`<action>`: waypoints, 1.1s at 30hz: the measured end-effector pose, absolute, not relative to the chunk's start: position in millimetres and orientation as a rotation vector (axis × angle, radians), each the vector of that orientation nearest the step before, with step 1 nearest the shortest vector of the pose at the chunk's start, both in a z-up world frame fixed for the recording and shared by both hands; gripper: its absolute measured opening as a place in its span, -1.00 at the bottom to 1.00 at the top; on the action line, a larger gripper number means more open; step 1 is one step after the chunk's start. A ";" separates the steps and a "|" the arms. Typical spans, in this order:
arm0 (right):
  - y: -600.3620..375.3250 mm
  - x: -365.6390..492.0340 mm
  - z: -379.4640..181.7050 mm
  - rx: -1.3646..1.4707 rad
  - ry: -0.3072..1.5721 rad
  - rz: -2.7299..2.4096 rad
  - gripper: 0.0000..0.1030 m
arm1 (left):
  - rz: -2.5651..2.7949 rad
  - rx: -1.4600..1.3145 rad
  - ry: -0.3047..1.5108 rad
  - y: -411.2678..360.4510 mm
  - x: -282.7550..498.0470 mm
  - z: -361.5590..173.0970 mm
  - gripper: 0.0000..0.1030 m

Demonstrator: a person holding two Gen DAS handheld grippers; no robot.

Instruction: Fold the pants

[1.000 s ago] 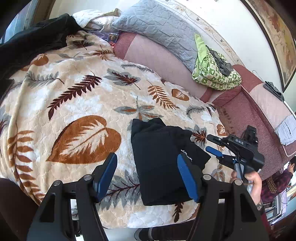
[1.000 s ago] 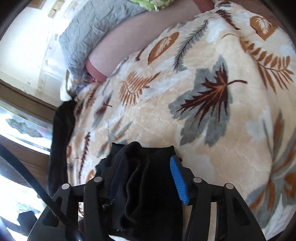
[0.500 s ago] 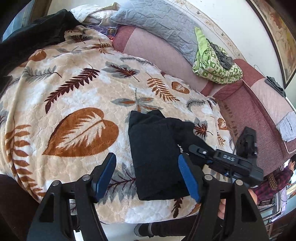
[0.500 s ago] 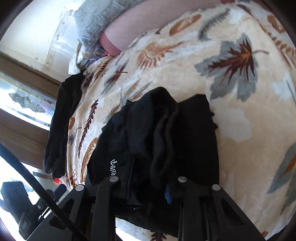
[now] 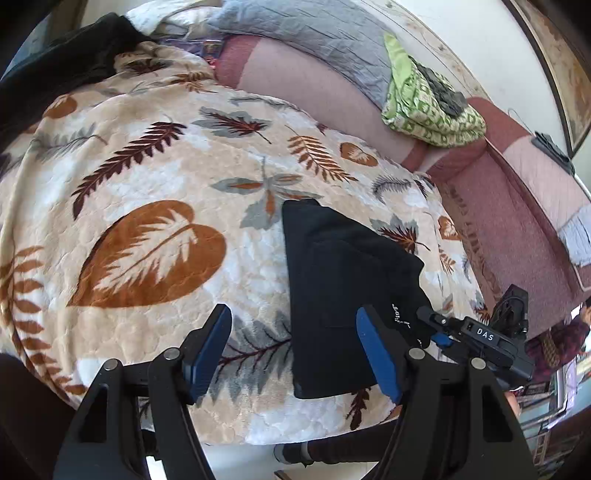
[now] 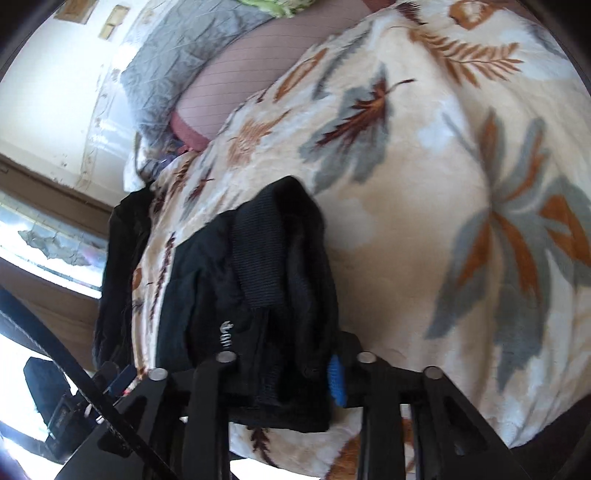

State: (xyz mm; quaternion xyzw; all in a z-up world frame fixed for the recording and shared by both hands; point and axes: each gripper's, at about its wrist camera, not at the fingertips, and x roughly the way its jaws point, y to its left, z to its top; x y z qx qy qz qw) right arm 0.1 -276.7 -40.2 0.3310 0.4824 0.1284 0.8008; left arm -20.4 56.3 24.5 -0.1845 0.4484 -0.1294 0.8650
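Note:
The black pants [image 5: 340,288] lie folded into a compact stack on the leaf-print blanket [image 5: 147,177], near its front right edge. My left gripper [image 5: 293,350] is open and empty, hovering above the stack's near left edge. My right gripper [image 5: 432,326] comes in from the right and is shut on the stack's right edge by the white logo. In the right wrist view the pants [image 6: 266,280] bunch between the right gripper [image 6: 280,373] fingers, the ribbed waistband on top; one blue pad [image 6: 337,380] shows.
A pink sofa back [image 5: 306,77] with a grey pillow [image 5: 314,33] and a green patterned cloth [image 5: 428,107] runs behind. A black garment [image 5: 55,70] lies at the blanket's far left. The blanket's front edge drops off just below the pants.
My right gripper has moved in onto the right edge of the folded pants and closed on it. The left gripper stayed open, drifting slightly.

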 end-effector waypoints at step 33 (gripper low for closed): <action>-252.1 5.5 15.0 0.571 0.894 0.396 -0.08 | -0.377 -0.239 1.050 -6.1 -13.6 -43.1 0.62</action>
